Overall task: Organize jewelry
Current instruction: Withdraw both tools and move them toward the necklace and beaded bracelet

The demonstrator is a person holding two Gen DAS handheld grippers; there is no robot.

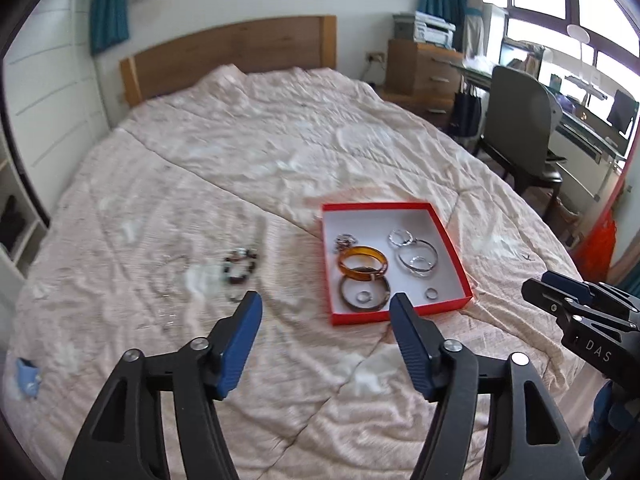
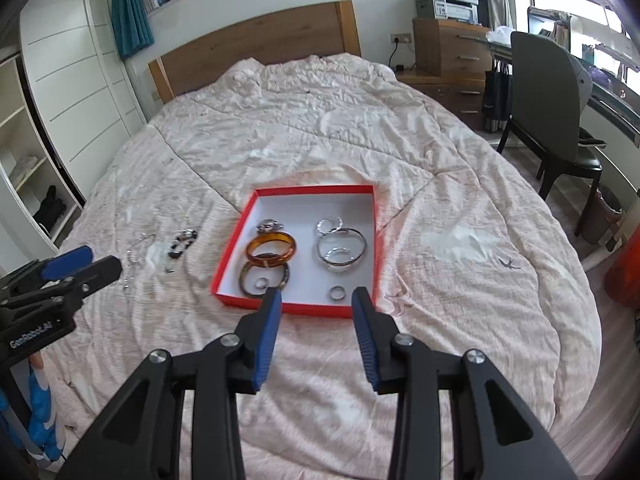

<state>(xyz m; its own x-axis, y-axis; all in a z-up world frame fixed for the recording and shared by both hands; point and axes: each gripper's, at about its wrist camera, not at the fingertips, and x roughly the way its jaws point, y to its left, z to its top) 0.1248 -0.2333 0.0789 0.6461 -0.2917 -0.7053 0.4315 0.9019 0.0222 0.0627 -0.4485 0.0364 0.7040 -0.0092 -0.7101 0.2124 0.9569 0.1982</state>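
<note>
A red box with a white floor lies on the bed. It holds an amber bangle, a dark bangle, silver bangles and small rings. A dark beaded bracelet and a thin chain lie on the quilt left of the box. My left gripper is open and empty, near the box's front left. My right gripper is open and empty over the box's front edge.
The pink quilt covers the bed, with a wooden headboard behind. A wardrobe with shelves stands on the left. A chair, drawers and a desk are on the right.
</note>
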